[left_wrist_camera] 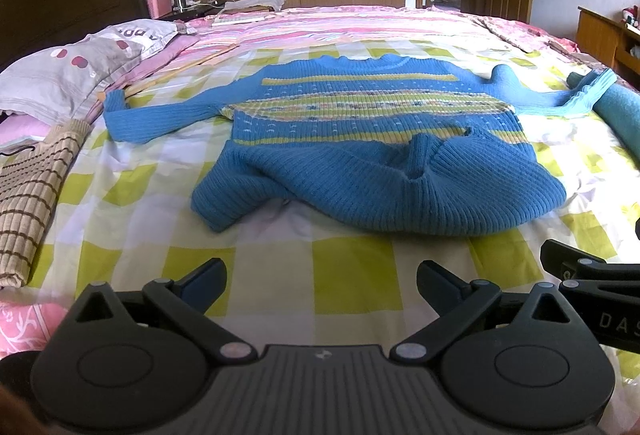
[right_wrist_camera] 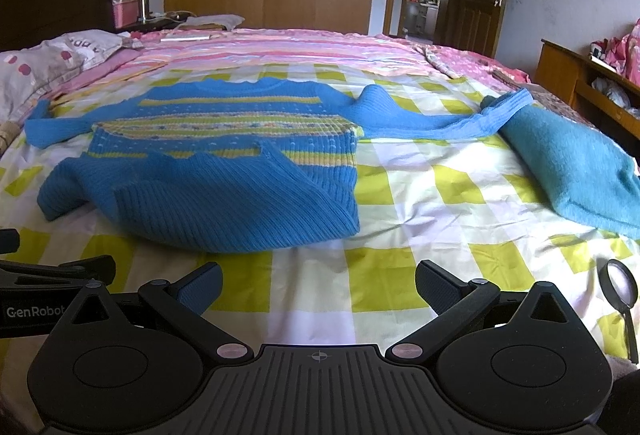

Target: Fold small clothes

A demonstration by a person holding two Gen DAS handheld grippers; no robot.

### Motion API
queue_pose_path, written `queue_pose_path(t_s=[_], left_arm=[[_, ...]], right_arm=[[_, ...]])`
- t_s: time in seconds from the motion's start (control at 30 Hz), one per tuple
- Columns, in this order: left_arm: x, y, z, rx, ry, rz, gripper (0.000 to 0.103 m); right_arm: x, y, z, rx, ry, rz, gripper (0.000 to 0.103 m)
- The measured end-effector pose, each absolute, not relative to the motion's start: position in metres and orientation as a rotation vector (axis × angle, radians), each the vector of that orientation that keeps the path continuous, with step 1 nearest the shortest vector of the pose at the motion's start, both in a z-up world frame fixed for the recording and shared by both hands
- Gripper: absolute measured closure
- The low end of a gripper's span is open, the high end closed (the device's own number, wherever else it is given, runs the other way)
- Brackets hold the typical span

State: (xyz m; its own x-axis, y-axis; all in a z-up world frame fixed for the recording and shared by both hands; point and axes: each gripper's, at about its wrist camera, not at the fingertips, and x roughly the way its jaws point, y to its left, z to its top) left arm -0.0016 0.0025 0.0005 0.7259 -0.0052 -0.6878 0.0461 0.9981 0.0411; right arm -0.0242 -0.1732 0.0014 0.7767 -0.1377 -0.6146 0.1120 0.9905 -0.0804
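Note:
A small blue knitted sweater (left_wrist_camera: pixel 360 139) with yellow and green stripes lies on the checked bedsheet (left_wrist_camera: pixel 280 267), both sleeves spread out sideways. Its near hem is folded back over the body in a thick blue band (right_wrist_camera: pixel 224 203). My left gripper (left_wrist_camera: pixel 320 281) hovers open over bare sheet just in front of that fold, holding nothing. My right gripper (right_wrist_camera: pixel 318 283) is open too, a little short of the sweater's (right_wrist_camera: pixel 224 139) near right corner. The right gripper's body shows at the right edge of the left wrist view (left_wrist_camera: pixel 592 275).
A folded teal cloth (right_wrist_camera: pixel 572 163) lies right of the sweater, under the right cuff. A beige striped garment (left_wrist_camera: pixel 32 203) and pillows (left_wrist_camera: pixel 72 71) sit at the left. A magnifying glass (right_wrist_camera: pixel 622 287) rests on the sheet near my right gripper. Wardrobe, nightstand and open door stand beyond the bed.

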Motion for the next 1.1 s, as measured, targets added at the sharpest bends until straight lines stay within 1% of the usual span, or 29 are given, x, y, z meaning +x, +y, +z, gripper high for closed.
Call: queue_pose_path(t_s=[0.53, 0.83, 1.1], left_arm=[[0.000, 0.005, 0.001, 0.044, 0.757, -0.027, 0.001], [-0.001, 0.007, 0.002, 0.039, 0.750, -0.021, 0.002], [0.002, 0.017, 0.018, 0.028, 0.697, -0.049, 0.002]], right_arm=[[-0.021, -0.170, 0.002, -0.048, 0.670, -0.124, 0.001], [-0.019, -0.168, 0.003, -0.051, 0.671, -0.105, 0.004], [-0.010, -0.171, 0.013, -0.044, 0.650, -0.058, 0.004]])
